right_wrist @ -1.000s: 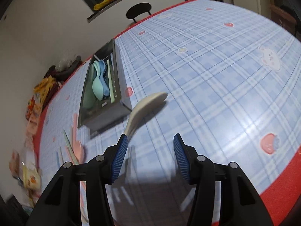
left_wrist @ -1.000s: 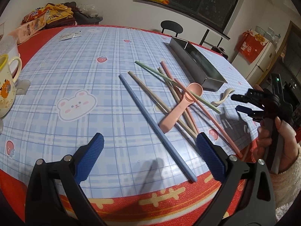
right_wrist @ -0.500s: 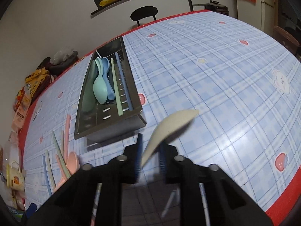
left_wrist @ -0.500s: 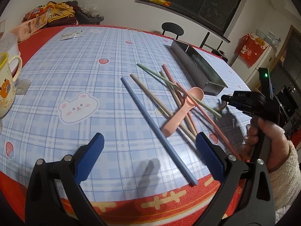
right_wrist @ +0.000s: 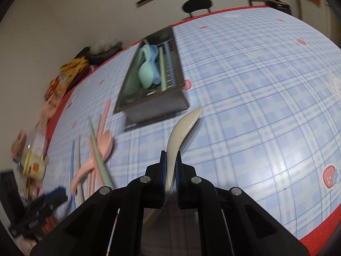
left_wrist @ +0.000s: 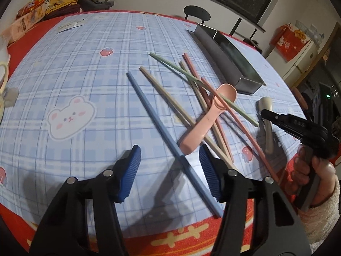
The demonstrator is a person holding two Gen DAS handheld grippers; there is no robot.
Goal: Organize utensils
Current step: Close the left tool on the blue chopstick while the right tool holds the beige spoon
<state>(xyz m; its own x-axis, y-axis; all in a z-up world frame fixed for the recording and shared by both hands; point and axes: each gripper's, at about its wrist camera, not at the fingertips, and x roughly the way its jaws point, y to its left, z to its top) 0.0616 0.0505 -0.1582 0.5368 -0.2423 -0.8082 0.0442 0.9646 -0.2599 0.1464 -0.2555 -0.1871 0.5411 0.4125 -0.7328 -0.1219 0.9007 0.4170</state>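
Note:
My right gripper [right_wrist: 170,170] is shut on the handle of a beige spoon [right_wrist: 183,125], whose bowl points toward the metal tray [right_wrist: 149,106]; the tray holds a green spoon, a blue spoon and chopsticks. In the left wrist view the right gripper [left_wrist: 268,115] shows over the beige spoon [left_wrist: 265,106] at the table's right. My left gripper [left_wrist: 170,166] is open, its jaws astride a long blue chopstick [left_wrist: 157,121]. A pink spoon [left_wrist: 211,117] lies on a heap of beige, pink and green chopsticks [left_wrist: 191,81] ahead.
The metal tray [left_wrist: 230,61] stands at the far right of the plaid tablecloth. A yellow mug [right_wrist: 34,164] and snack packets [left_wrist: 38,10] sit at the far left. A black chair [left_wrist: 197,13] stands behind the table. The red table edge [left_wrist: 170,234] is near.
My right gripper has closed on the beige spoon's handle. My left gripper has moved forward and down over the blue chopstick, with its jaws narrower than before.

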